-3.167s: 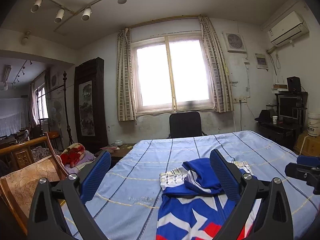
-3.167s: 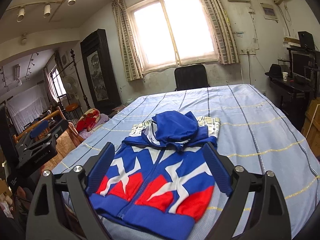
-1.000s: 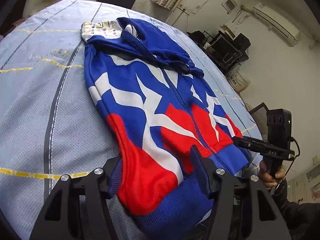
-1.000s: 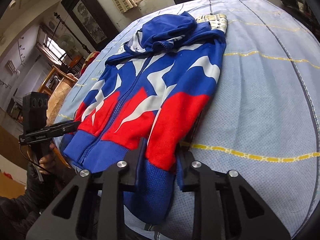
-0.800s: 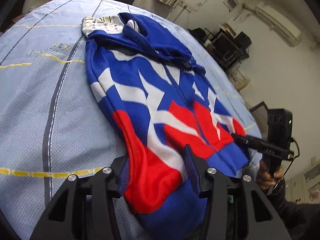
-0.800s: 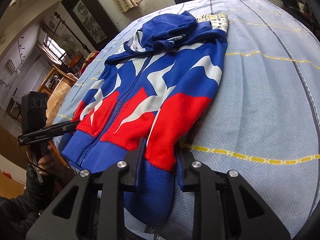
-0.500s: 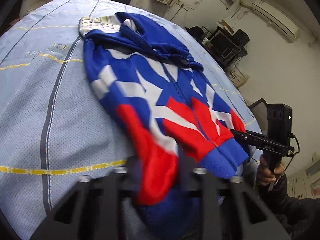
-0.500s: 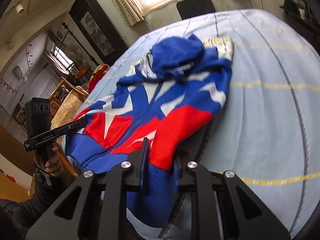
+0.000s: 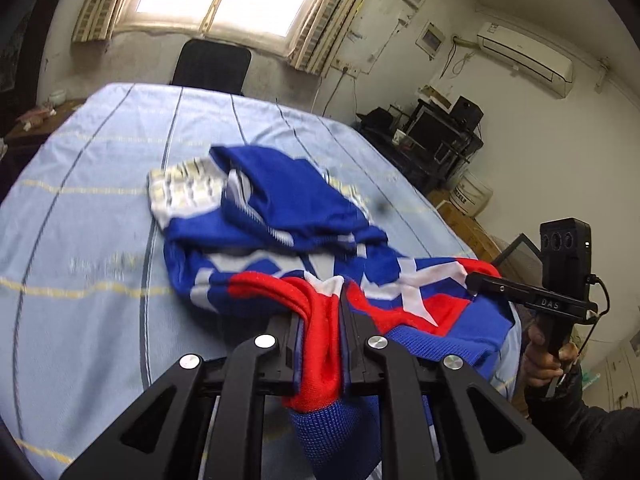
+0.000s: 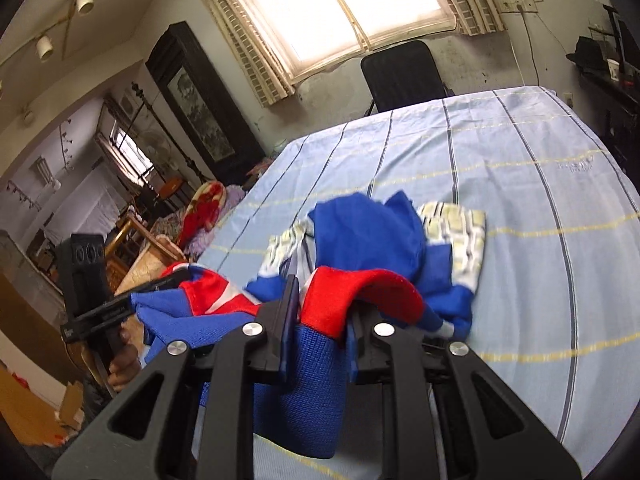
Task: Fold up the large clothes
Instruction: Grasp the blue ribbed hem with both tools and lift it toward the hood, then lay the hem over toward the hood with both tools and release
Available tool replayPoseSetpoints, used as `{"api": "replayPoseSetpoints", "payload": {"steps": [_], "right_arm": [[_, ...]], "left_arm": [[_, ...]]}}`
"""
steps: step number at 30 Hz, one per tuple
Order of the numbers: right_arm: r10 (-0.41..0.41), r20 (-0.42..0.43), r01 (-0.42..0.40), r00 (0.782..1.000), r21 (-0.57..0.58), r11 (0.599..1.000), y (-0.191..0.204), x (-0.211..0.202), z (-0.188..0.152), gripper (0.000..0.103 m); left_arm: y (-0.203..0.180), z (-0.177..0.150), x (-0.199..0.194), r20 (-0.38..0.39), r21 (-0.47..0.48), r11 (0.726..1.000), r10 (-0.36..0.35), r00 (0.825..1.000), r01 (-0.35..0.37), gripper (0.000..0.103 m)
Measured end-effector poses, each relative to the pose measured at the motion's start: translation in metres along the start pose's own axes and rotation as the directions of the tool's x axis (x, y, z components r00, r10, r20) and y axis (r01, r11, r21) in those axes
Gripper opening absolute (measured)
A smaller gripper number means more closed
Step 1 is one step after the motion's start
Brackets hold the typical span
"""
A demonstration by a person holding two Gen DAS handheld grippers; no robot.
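Striped bed [image 9: 100, 152]: left gripper [image 9: 322, 320] and right gripper [image 10: 324, 320] each clenched the hoodie [image 9: 280, 200] hem, lifted off the near edge; fold begun, unfinished.

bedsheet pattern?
Light blue bedsheet with dark blue lengthwise stripes and thin yellow cross lines. Clearest in the right wrist view.

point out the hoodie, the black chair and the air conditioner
hoodie [image 9: 288, 196], left wrist view, on its blue hood
black chair [image 10: 404, 72], right wrist view, on its backrest
air conditioner [image 9: 524, 56], left wrist view, on its white front
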State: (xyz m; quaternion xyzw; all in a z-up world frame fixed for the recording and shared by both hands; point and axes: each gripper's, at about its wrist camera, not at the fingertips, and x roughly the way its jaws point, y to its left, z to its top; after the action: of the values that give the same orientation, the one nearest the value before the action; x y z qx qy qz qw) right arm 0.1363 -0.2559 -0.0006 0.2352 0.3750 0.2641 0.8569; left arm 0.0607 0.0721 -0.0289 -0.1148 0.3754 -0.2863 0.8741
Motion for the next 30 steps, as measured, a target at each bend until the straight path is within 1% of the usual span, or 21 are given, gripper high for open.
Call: {"api": "replayPoseSetpoints", "payload": {"steps": [4,5,9,11,14,16,17,18,19,21,23,25,26,27,28,30], "right_arm": [[-0.027,-0.001,0.027,1.0,0.051,0.998,-0.02,0.033,0.038,0.019],[-0.03,-0.008,0.031,1.0,0.077,0.997,-0.03,0.046,0.048,0.019],[-0.026,-0.049,0.034,0.998,0.176,0.984,-0.066,0.094,0.067,0.019],[-0.045,-0.082,0.061,0.996,0.201,0.978,-0.082,0.119,0.069,0.019],[-0.072,-0.14,0.104,0.988,0.243,0.964,-0.109,0.158,0.064,0.019],[-0.072,-0.189,0.124,0.979,0.284,0.951,-0.129,0.182,0.054,0.019],[-0.06,-0.201,0.119,0.978,0.301,0.946,-0.136,0.189,0.051,0.019],[-0.042,-0.195,0.103,0.98,0.315,0.943,-0.142,0.193,0.048,0.02],[-0.029,-0.183,0.087,0.983,0.317,0.944,-0.144,0.193,0.047,0.02],[-0.022,-0.184,0.079,0.983,0.313,0.946,-0.144,0.192,0.049,0.021],[-0.015,-0.172,0.068,0.985,0.304,0.95,-0.141,0.188,0.052,0.025],[0.003,-0.147,0.043,0.989,0.309,0.95,-0.139,0.176,0.054,0.038],[0.022,-0.118,0.016,0.993,0.312,0.95,-0.138,0.164,0.056,0.049],[0.026,-0.092,0.003,0.995,0.304,0.953,-0.135,0.153,0.058,0.056],[0.022,-0.067,-0.002,0.998,0.283,0.959,-0.131,0.14,0.059,0.058],[0.005,-0.044,0.006,0.999,0.237,0.971,-0.122,0.121,0.059,0.06]], "left_arm": [[0.001,0.036,0.004,0.034,0.005,1.0,0.023,0.999,-0.023,0.014],[0.002,0.045,0.006,0.039,0.006,1.0,0.029,0.999,-0.029,0.014],[0.006,0.078,0.018,0.056,0.021,0.997,0.07,0.996,-0.071,0.014],[0.012,0.094,0.026,0.068,0.017,0.995,0.097,0.993,-0.099,0.014],[0.032,0.119,0.045,0.065,-0.028,0.992,0.122,0.99,-0.12,0.014],[0.046,0.13,0.062,0.048,-0.055,0.99,0.13,0.99,-0.128,0.014],[0.056,0.133,0.075,0.034,-0.072,0.988,0.14,0.99,-0.138,0.014],[0.063,0.136,0.085,0.02,-0.084,0.986,0.149,0.989,-0.147,0.014],[0.073,0.137,0.097,0.003,-0.1,0.982,0.159,0.987,-0.158,0.014],[0.095,0.136,0.123,-0.043,-0.141,0.973,0.178,0.983,-0.183,0.014],[0.113,0.133,0.147,-0.083,-0.165,0.964,0.197,0.977,-0.208,0.015],[0.132,0.125,0.168,-0.126,-0.196,0.956,0.194,0.973,-0.216,0.015],[0.139,0.121,0.174,-0.14,-0.21,0.955,0.181,0.973,-0.208,0.016],[0.145,0.117,0.178,-0.143,-0.223,0.954,0.17,0.975,-0.199,0.018],[0.146,0.116,0.179,-0.14,-0.228,0.955,0.162,0.977,-0.19,0.018],[0.147,0.117,0.175,-0.137,-0.231,0.956,0.153,0.979,-0.182,0.019]]}}
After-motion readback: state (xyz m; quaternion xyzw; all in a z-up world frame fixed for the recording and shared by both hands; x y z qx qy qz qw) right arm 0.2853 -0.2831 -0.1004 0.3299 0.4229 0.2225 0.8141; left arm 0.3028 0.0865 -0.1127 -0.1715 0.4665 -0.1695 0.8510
